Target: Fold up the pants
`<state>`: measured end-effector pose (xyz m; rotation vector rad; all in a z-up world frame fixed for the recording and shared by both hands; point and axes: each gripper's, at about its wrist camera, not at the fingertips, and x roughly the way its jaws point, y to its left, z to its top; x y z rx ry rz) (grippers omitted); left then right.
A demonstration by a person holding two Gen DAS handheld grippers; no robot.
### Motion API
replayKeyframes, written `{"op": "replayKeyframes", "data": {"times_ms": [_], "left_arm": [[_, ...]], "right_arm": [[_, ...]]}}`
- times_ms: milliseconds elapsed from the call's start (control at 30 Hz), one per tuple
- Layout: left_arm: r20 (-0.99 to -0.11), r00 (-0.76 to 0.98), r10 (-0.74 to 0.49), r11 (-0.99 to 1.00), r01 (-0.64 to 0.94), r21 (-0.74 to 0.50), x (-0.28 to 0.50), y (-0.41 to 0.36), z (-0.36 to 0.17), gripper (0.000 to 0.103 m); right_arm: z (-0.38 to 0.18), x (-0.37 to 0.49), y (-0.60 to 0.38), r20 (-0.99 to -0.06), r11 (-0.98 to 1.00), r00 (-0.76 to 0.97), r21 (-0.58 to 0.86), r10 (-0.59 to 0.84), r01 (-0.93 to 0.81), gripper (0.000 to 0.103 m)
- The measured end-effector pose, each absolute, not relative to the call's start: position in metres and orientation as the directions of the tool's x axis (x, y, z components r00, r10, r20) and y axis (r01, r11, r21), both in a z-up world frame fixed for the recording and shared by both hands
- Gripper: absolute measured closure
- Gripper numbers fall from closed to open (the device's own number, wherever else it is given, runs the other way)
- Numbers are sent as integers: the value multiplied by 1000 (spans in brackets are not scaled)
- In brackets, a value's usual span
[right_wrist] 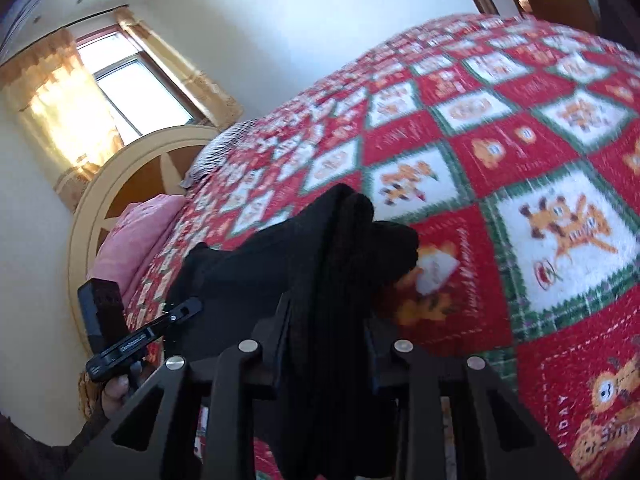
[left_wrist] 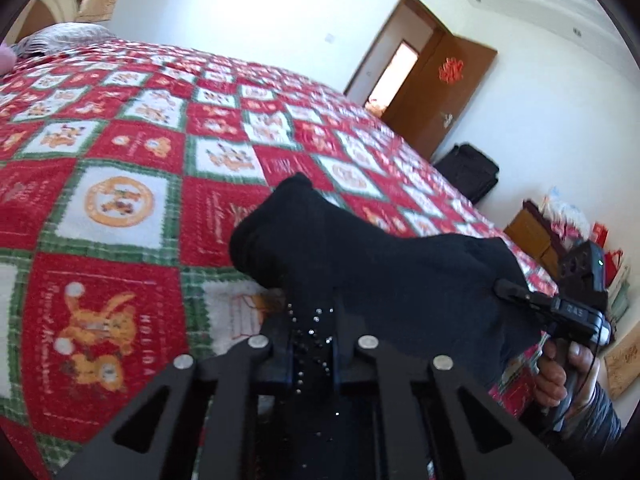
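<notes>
Bedroom with a red checked blanket (left_wrist: 132, 184) on the bed. Both grippers, left gripper (left_wrist: 312, 320) and right gripper (right_wrist: 328, 320), are clamped on the black pants (left_wrist: 380, 264), held bunched above the blanket toward 12 o'clock. Looks like the spread-out step; next they'd need laying flat.

One pair of black pants (left_wrist: 360, 264), two hand-held grippers — left (left_wrist: 312, 316), right (right_wrist: 328, 320) — one bed quilt (left_wrist: 120, 168).

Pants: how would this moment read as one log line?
pants: lifted, bunched | left gripper: shut on pants | right gripper: shut on pants | below: blanket
</notes>
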<state>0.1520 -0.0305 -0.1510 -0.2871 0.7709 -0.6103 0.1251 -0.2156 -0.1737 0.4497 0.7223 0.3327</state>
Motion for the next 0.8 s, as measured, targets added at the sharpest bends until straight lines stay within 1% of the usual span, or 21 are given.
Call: {"op": "replayKeyframes", "data": {"times_ms": [167,333,500,667,800], "left_arm": [[-516,608,-604,793,396,-462,145,-6,-130,92],[-499,677,-541,830,333,-447,143,42,-113,92],[-513,756,-406,900,236,-365,142,99,-100,92],[-522,797,-304,932,134,-338,142,149,-97,92],[-535,819,-208,953,47,-298,143,183,-107,92]], "right_arm": [[-142,130,-186,-530,855,700,462,479,-235,73],[-127,170,-141,-538,839,651,429,535,-335,73],[-125,219,-77,-520,778,579,445,628,-444,73],[-130,262,-7,-516,717,499,458,696,-526,74],[-144,288,42,-518,678,445,472,730,-563,74]]}}
